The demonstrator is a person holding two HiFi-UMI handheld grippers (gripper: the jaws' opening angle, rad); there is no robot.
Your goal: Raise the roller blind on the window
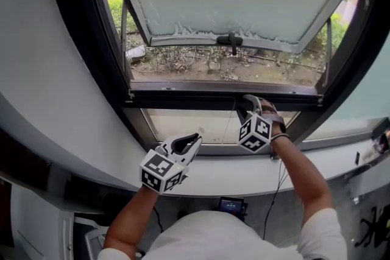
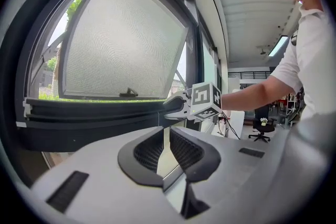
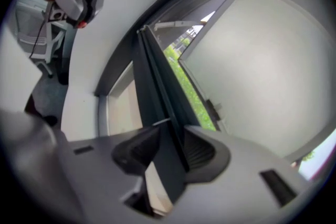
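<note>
At the black-framed window [image 1: 85,21], rail not yet gripped
My right hand-held gripper [image 3: 169,139] stands wide astride the long dark rail [image 1: 183,97], which I take for the roller blind's. My left hand-held gripper [image 2: 167,139] is closed, empty. If I lift unclamped, the rail could slip out.

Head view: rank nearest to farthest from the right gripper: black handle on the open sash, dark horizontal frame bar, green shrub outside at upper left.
1. Dark horizontal frame bar, at the right gripper's jaws.
2. Black handle, above, on the sash's lower edge.
3. Green shrub, far upper left, outdoors.
</note>
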